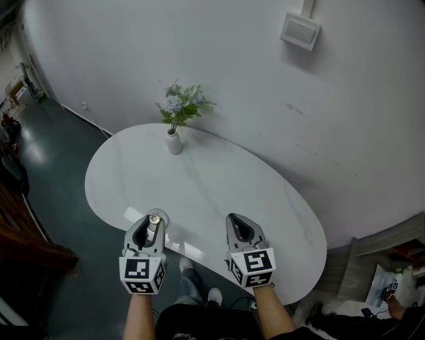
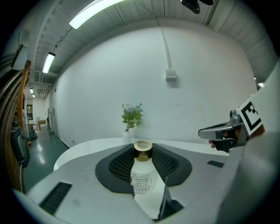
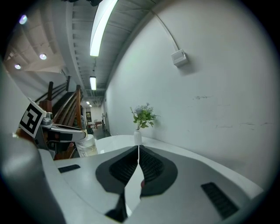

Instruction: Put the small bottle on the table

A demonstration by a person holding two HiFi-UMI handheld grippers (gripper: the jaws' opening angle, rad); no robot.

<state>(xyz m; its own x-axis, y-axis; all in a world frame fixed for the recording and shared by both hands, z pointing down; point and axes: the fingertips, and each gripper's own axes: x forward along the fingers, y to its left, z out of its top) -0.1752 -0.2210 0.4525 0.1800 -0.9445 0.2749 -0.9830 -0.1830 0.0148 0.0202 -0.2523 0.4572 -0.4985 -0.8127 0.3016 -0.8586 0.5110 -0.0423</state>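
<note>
Left gripper [image 2: 143, 162] clamping small bottle [image 2: 141, 177] below gold cap [image 2: 142, 148], over table [image 1: 219, 174] edge at 7 o'clock. Right gripper [image 3: 137, 166] idling at 5 o'clock, jaws together, empty. Bottle seeming light, rigid, slick; body grip suiting.

White vase [image 1: 174, 142] holding blue-white flowers [image 1: 182, 105], upright, close to white wall [image 1: 265, 86]. Grey wall box [image 1: 300, 30] high up, conduit [image 1: 307, 6] rising from it. Dark green floor [image 1: 60, 153] at left. Fluorescent ceiling lights [image 2: 94, 13] on. Wooden stair railing [image 3: 78, 103] far left.
</note>
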